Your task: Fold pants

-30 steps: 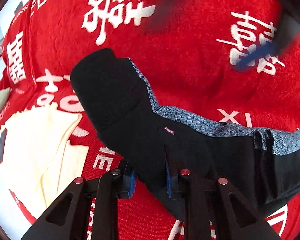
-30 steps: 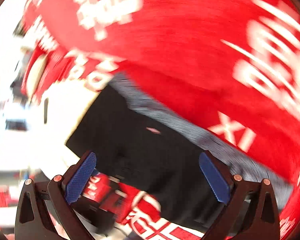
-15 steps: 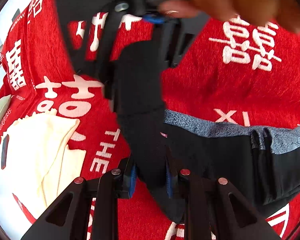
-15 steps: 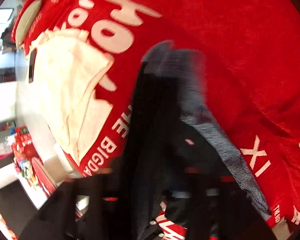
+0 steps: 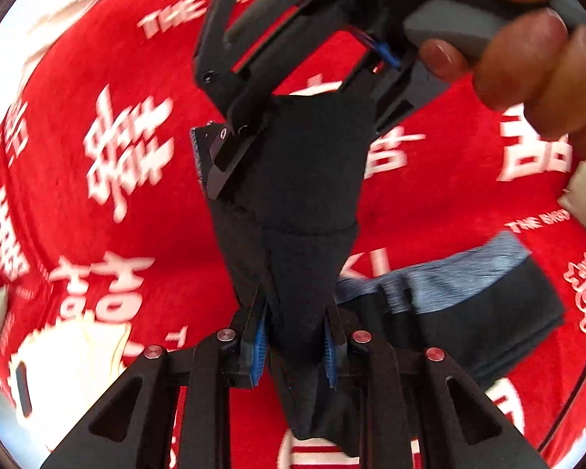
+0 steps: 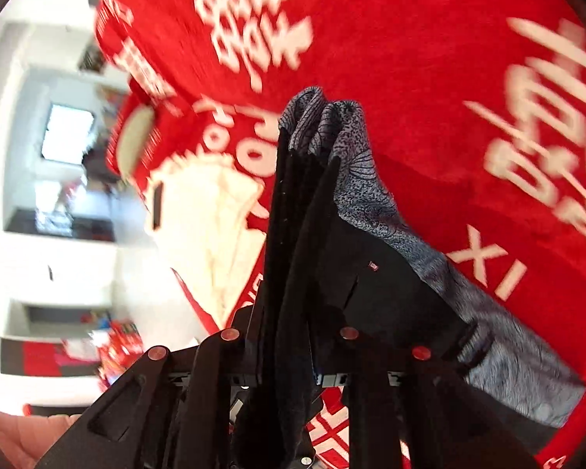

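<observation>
The pants (image 5: 304, 211) are black with a grey marled side stripe (image 5: 449, 277) and lie on a red cloth. My left gripper (image 5: 295, 346) is shut on a fold of the black fabric and holds it up. My right gripper (image 5: 293, 129) shows from the front in the left wrist view, shut on the other end of the same lifted stretch. In the right wrist view my right gripper (image 6: 285, 355) pinches bunched black and grey fabric (image 6: 332, 195) that rises between its fingers. The rest of the pants trails down to the right.
The red cloth (image 5: 97, 215) with white characters covers the surface. A folded cream garment (image 5: 70, 367) lies at its left edge, also in the right wrist view (image 6: 211, 219). Beyond the edge is a room with white shelving (image 6: 50, 195).
My right gripper swung in over the pants and shut on the leg end. Both grippers have lifted that stretch of fabric off the cloth.
</observation>
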`<state>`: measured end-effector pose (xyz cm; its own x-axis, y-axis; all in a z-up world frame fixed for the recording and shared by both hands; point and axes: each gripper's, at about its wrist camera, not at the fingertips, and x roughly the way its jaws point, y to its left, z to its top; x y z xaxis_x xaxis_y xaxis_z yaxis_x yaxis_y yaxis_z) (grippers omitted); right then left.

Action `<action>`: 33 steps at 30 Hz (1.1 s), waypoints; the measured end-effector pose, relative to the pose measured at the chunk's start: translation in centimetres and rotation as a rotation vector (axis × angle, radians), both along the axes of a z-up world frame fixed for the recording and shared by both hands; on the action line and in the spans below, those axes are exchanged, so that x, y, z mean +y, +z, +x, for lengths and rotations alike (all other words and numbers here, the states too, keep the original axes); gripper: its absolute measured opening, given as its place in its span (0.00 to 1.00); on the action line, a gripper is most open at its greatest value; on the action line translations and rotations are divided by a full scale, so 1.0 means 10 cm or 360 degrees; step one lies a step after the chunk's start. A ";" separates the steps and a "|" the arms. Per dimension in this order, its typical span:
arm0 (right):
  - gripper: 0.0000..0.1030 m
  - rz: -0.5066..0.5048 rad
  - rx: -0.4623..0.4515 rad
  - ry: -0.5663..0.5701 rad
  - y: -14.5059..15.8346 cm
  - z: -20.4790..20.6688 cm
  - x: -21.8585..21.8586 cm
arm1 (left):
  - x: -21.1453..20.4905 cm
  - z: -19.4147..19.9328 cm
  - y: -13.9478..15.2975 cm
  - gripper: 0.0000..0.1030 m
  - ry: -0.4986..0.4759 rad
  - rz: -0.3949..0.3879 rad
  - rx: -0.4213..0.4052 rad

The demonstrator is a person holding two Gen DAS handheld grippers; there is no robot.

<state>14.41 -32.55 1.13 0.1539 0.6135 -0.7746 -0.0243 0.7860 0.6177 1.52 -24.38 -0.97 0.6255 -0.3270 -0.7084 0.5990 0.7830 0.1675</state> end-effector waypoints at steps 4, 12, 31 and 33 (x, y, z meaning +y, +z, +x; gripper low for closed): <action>0.19 0.0159 -0.0097 -0.0199 0.09 -0.46 -0.54 | -0.36 -0.29 0.11 0.24 -0.0184 0.0024 -0.0019; 0.19 0.0320 -0.0138 -0.0545 -0.10 -1.42 -1.54 | -1.11 -0.87 -0.03 0.24 -0.0496 0.0138 0.0037; 0.19 0.0450 0.0157 -0.1032 -1.58 -2.63 -2.59 | -1.76 -1.46 -0.86 0.60 -0.0654 0.0446 0.0332; 0.23 0.0445 0.0161 -0.1051 -1.58 -2.66 -2.60 | -1.70 -1.47 -0.75 0.60 -0.0665 0.0417 0.0369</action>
